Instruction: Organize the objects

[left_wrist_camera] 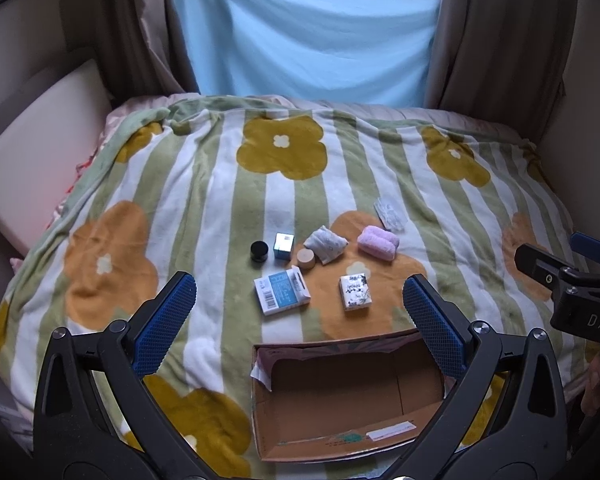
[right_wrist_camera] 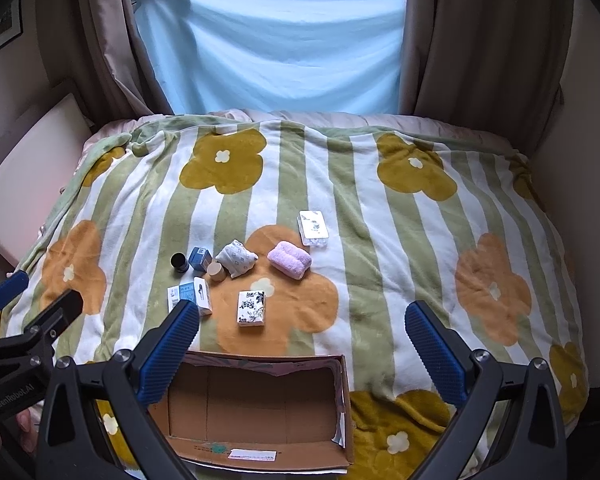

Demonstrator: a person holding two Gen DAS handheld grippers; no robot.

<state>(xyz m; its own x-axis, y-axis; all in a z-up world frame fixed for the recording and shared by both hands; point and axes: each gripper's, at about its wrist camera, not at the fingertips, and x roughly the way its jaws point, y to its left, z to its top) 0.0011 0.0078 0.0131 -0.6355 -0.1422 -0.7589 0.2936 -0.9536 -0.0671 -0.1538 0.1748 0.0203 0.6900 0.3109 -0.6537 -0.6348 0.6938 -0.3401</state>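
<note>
Small objects lie on a flowered blanket: a black jar (left_wrist_camera: 259,251) (right_wrist_camera: 179,262), a teal cube box (left_wrist_camera: 283,246) (right_wrist_camera: 200,258), a tan round lid (left_wrist_camera: 305,258) (right_wrist_camera: 217,271), a grey patterned pouch (left_wrist_camera: 325,243) (right_wrist_camera: 236,258), a pink rolled towel (left_wrist_camera: 378,239) (right_wrist_camera: 289,259), a clear packet (left_wrist_camera: 389,213) (right_wrist_camera: 313,227), a blue-white box (left_wrist_camera: 281,290) (right_wrist_camera: 190,294) and a floral tissue pack (left_wrist_camera: 355,291) (right_wrist_camera: 252,308). An open empty cardboard box (left_wrist_camera: 340,394) (right_wrist_camera: 256,404) sits nearest. My left gripper (left_wrist_camera: 298,324) and right gripper (right_wrist_camera: 300,350) are both open and empty, above the box.
The blanket (left_wrist_camera: 204,208) (right_wrist_camera: 380,240) covers a bed. A cream headboard panel (left_wrist_camera: 40,160) is at the left. Brown curtains (right_wrist_camera: 480,40) and a blue sheet (right_wrist_camera: 272,48) hang behind. The other gripper shows at each view's side edge (left_wrist_camera: 572,280) (right_wrist_camera: 24,320).
</note>
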